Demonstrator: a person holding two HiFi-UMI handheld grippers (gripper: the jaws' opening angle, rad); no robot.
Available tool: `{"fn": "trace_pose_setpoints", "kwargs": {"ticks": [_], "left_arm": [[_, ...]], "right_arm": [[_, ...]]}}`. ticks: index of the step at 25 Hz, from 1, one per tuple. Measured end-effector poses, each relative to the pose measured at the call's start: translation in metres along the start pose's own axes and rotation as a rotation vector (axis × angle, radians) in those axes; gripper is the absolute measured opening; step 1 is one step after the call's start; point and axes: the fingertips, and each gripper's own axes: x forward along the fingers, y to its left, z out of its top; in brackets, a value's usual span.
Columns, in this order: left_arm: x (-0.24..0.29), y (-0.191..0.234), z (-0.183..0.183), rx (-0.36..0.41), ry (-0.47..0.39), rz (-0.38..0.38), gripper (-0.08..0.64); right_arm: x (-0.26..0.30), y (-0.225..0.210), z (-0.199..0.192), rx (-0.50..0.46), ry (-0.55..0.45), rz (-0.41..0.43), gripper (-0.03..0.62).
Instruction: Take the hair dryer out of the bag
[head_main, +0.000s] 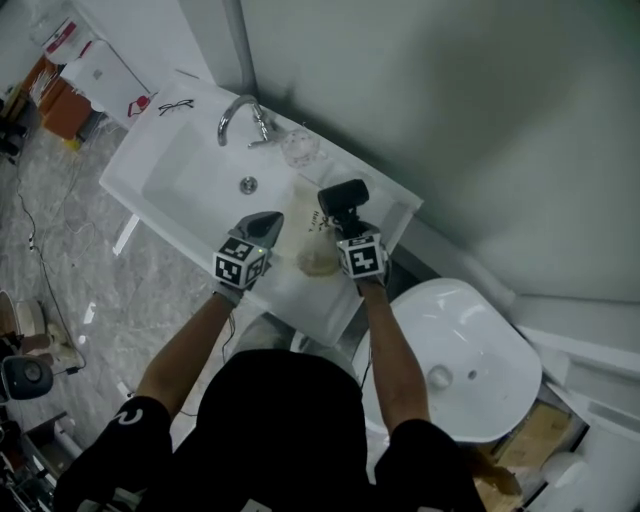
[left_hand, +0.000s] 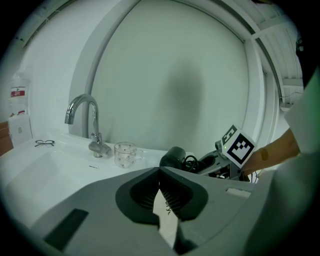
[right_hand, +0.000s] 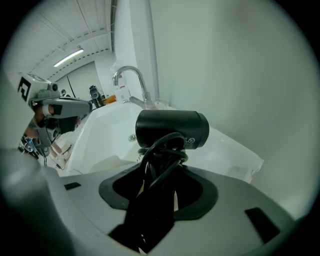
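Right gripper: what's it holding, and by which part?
Right gripper grips the black hair dryer by its cord-wrapped handle; the barrel sticks out beyond the jaws.

Basin (head_main: 185, 185) set in bench (head_main: 397, 212) along wall. Faucet (head_main: 240, 115) behind basin. Eyeglasses (head_main: 175, 105) on bench left of faucet. Glass cup (head_main: 298, 147) on bench just right of faucet. Bag (head_main: 318, 262) on bench right of basin, near front edge. Left gripper (head_main: 268, 222) over basin's right rim. Right gripper (head_main: 345, 222) just beside it, further right, above bench. Hair dryer (head_main: 343, 197) between right gripper's jaws, cord (right_hand: 160, 150) bunched under it. Toilet (head_main: 470, 370) right of bench.
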Motion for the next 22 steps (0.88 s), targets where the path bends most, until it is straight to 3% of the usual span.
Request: {"fn": "trace_pose_setpoints", "kwargs": {"ticks": [8, 15, 19, 22], "left_arm": [[0.007, 0.006, -0.015, -0.004, 0.036, -0.007, 0.0], [0.01, -0.001, -0.013, -0.009, 0.029, 0.003, 0.0], [0.006, -0.011, -0.006, 0.004, 0.014, 0.009, 0.0], [-0.001, -0.02, -0.001, 0.009, -0.008, 0.019, 0.0]], "right_arm": [[0.03, 0.0, -0.061, 0.057, 0.084, -0.008, 0.179], [0.034, 0.002, -0.063, 0.017, 0.069, -0.01, 0.197], [0.018, 0.008, -0.056, 0.023, 0.055, 0.035, 0.249], [-0.003, 0.007, -0.05, -0.015, 0.016, 0.037, 0.253]]}}
